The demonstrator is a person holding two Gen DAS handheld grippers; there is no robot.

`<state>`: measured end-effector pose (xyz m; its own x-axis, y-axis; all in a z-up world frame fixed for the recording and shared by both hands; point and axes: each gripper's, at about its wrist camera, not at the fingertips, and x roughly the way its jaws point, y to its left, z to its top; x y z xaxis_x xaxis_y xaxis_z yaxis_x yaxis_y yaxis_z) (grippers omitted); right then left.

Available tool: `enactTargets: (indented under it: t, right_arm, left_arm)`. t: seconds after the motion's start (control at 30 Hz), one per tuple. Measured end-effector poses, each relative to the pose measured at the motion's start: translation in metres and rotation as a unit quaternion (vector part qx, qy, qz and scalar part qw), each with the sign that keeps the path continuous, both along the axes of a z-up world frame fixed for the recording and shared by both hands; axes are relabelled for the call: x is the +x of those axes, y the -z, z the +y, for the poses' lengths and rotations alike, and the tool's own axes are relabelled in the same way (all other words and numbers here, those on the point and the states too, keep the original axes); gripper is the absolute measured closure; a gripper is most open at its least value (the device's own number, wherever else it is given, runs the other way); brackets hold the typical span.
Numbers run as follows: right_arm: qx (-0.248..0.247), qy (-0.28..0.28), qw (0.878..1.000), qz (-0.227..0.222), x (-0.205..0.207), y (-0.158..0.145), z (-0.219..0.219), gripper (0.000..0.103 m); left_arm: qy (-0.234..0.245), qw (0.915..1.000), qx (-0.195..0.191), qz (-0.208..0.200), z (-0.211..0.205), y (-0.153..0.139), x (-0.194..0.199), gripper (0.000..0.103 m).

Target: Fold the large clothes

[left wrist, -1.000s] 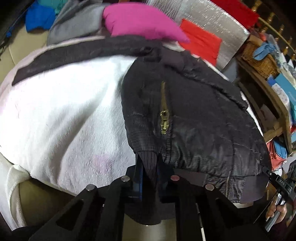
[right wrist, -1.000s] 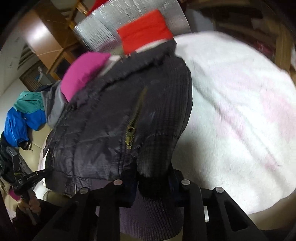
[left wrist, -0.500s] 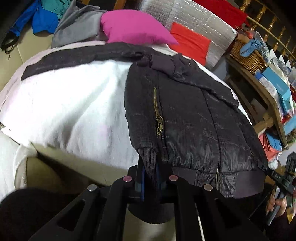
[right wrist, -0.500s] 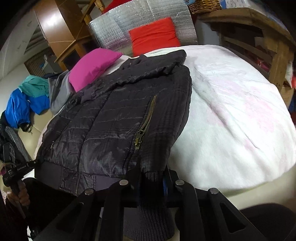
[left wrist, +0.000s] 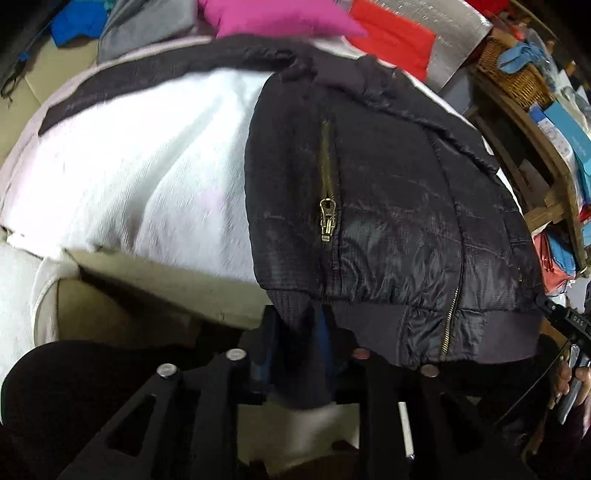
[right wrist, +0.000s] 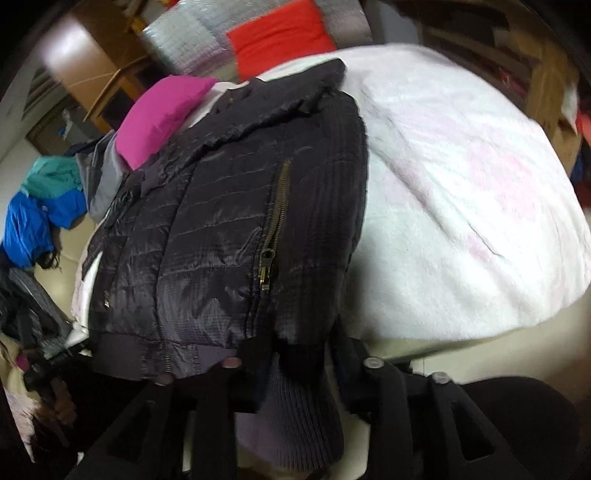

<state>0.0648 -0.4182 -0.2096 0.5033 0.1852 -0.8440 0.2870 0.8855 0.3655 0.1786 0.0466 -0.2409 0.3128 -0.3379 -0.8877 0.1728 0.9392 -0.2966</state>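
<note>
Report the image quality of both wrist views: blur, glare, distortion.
Left wrist view: motion blur smears the white blanket; the black jacket shows a dull sheen; fisheye bends the edges. Right wrist view: blur softens the red cushion and background; the jacket's zipper stays fairly sharp.

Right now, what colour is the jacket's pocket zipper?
Brass-gold zipper on the black jacket; clearest in the left wrist view.

Black quilted jacket with brass zippers lies flat, hem nearest, sleeves folded in.

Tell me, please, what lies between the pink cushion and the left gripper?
In the left wrist view, the dark jacket on the white blanket spans from the pink cushion to the left gripper.
</note>
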Motion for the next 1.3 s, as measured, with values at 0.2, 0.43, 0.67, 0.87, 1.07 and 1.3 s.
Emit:
enactTargets:
  t: [0.2,0.43,0.67,0.87,1.07,1.3]
  right_arm:
    - [0.008,0.025,0.994,-0.103,0.008,-0.053,-0.016,0.033]
    - [0.051,0.0,0.986,-0.159,0.109,-0.063,0.023,0.033]
    - [0.116,-0.038,0.977,-0.177,0.194,-0.026,0.055,0.033]
    - [0.139,0.004,0.978,-0.153,0.214,0.002,0.036,0.033]
    - [0.159,0.012,0.976,-0.148,0.227,0.005,0.023,0.033]
    - [0.121,-0.011,0.981,-0.153,0.246,0.0,0.039,0.033]
  left_arm:
    - [-0.077,0.994,-0.057,-0.053,0.053,-0.042,0.022,0.041]
    - [-0.264,0.957,-0.093,-0.078,0.144,-0.063,0.087,0.03]
    - [-0.384,0.912,-0.127,-0.066,0.204,-0.033,0.164,0.03]
    - [-0.423,0.8924,-0.148,-0.055,0.225,0.0,0.217,0.032]
    - [-0.451,0.8788,-0.151,-0.041,0.238,0.025,0.253,0.053]
    - [-0.45,0.8849,-0.112,-0.048,0.239,0.037,0.274,0.09]
